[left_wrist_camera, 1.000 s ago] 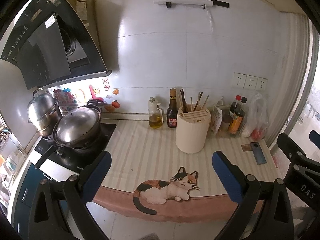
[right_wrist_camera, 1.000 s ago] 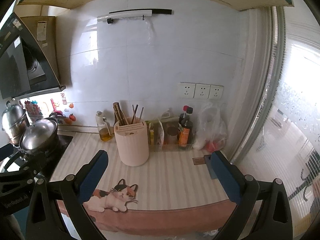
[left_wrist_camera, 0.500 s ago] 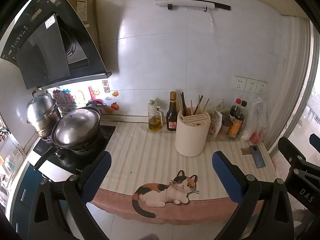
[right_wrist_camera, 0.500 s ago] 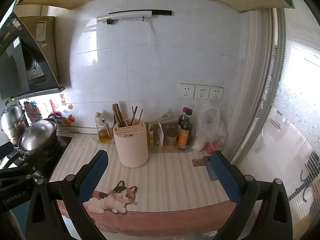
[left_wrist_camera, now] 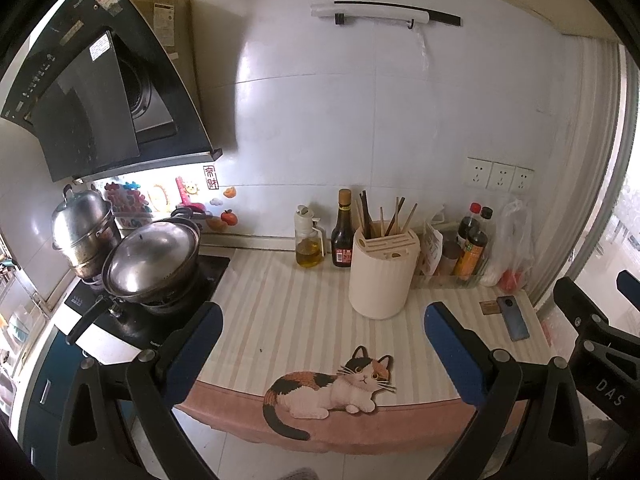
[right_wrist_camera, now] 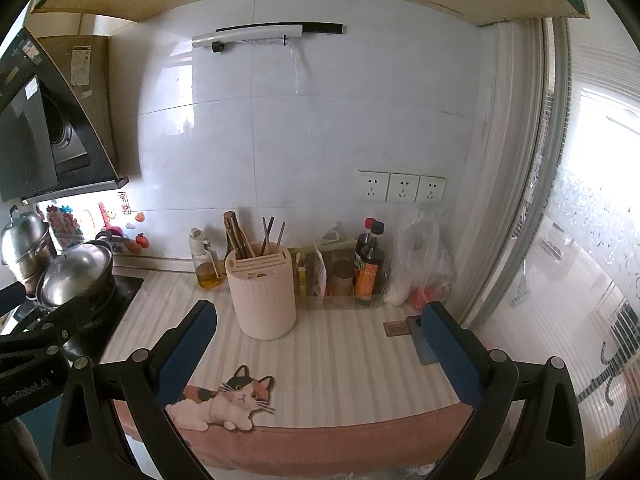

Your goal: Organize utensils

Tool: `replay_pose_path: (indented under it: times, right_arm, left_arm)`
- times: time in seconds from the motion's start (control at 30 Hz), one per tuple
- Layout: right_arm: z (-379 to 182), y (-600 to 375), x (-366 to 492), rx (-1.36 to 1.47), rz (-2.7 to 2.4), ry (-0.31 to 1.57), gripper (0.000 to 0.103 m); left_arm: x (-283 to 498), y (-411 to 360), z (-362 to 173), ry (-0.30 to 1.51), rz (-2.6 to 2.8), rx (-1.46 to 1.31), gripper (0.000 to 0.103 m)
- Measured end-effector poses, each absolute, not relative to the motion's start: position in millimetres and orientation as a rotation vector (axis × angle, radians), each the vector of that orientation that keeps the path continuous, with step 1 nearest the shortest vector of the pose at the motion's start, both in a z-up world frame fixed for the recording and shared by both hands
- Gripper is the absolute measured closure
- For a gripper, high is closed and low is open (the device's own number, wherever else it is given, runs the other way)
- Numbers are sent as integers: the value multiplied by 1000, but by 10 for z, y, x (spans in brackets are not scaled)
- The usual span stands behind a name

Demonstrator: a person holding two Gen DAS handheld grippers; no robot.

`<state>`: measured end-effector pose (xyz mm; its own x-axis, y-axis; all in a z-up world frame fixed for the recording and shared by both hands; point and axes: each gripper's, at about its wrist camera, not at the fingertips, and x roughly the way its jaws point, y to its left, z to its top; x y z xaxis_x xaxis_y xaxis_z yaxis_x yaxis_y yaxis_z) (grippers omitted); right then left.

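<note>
Utensil holder: the cream utensil holder stands upright toward the back of the striped counter mat, with the chopsticks poking up out of its slotted top.
Long axis: the sticks stand near vertical, fanned a little, so I'd judge a grasp has to come at their tops, from above.
Direction from fingers: the holder lies ahead of both tools, well apart from either; in the left view it sits a bit right of centre, in the right view left of centre.
Nearer hand: too close to call; it stands roughly between the two.
Left gripper: spread wide, holding nothing.
Right gripper: also spread wide and empty.
Beside the holder: a dark sauce bottle with a red label, unreadable, just to its left, then an oil dispenser.
Further out: a phone lying flat near the window side; a cat picture at the mat's front edge.
Writing: "DAS" on the right tool's frame as seen from the left; "GenRobot.AI", as best I can read it, on the left tool's frame.
Wall: a red sticker with Chinese characters under the range hood.
</note>
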<state>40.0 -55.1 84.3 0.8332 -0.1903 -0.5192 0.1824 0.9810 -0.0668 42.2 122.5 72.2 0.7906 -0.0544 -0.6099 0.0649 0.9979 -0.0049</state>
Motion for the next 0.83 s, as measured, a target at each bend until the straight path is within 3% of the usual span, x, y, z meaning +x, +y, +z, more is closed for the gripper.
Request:
replay_pose_path:
  times: [0.83]
  right_arm:
    - [874, -530, 411, -15, -189, 543, 0]
  left_arm:
    - [421, 1195, 742, 647, -55, 11, 0]
